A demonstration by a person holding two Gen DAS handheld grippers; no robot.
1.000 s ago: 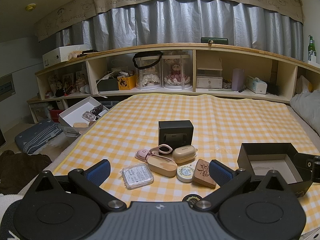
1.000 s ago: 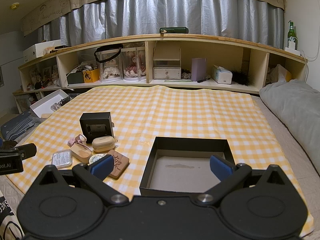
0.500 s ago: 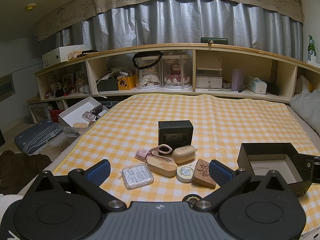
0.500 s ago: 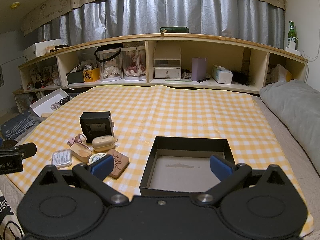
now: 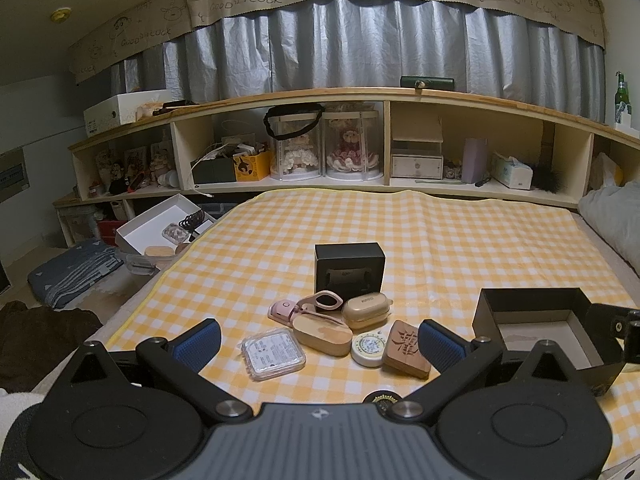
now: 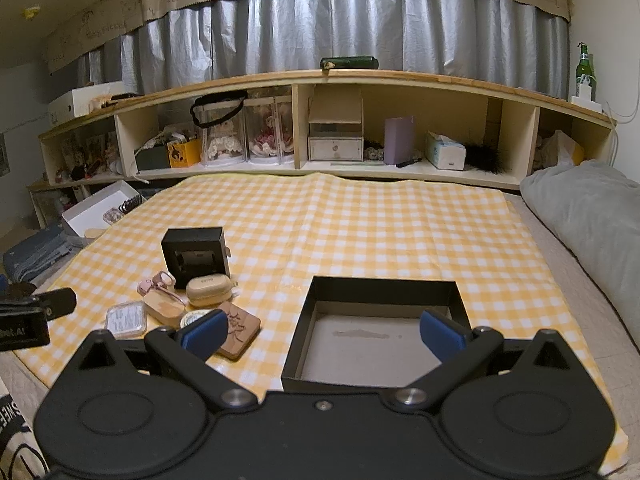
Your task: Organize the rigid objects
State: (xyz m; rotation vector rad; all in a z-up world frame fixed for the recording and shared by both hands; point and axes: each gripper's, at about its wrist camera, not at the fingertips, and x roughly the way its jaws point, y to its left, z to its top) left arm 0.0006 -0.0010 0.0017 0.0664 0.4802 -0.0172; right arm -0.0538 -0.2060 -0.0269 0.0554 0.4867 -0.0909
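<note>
Small objects lie in a cluster on the yellow checked cloth (image 5: 440, 240): a clear flat case (image 5: 273, 353), an oval wooden box (image 5: 322, 335), a round tin (image 5: 368, 348), a carved wooden block (image 5: 407, 349), a tan earbud case (image 5: 366, 310), a pink gadget (image 5: 306, 306) and a small black box (image 5: 349, 272). An empty open black box (image 6: 380, 336) sits to their right, also in the left wrist view (image 5: 540, 328). My left gripper (image 5: 320, 344) is open just short of the cluster. My right gripper (image 6: 323, 334) is open over the black box's near edge.
A long wooden shelf (image 6: 360, 80) full of items runs along the back under grey curtains. A grey pillow (image 6: 592, 216) lies at the right. A white box (image 5: 160, 226) and folded fabric (image 5: 76, 272) lie off the bed's left side.
</note>
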